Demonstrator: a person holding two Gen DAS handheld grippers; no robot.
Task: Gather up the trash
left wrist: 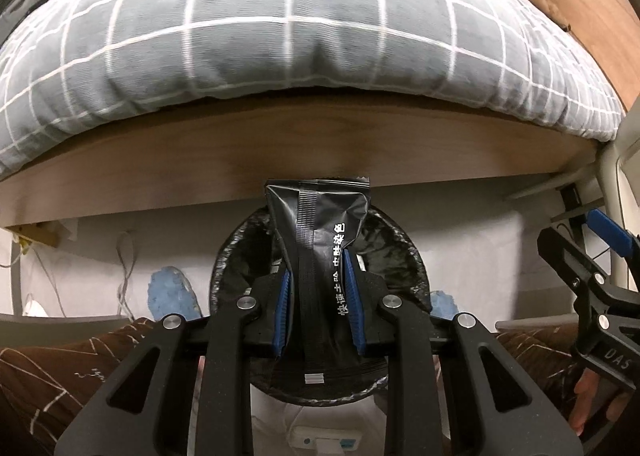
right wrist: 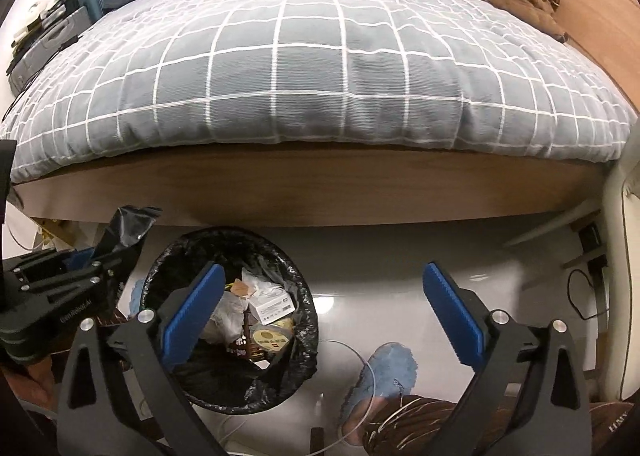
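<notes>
The left gripper clenches a black packet above the bin, near the bed edge. Right gripper hangs released. Let go off-centre, the light packet could catch the rim and land on the floor.

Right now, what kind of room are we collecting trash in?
Most likely a bedroom. A bed with a grey checked duvet on a wooden frame fills the view, a blue slipper lies on the pale floor, and a lined trash bin stands beside the bed.
</notes>
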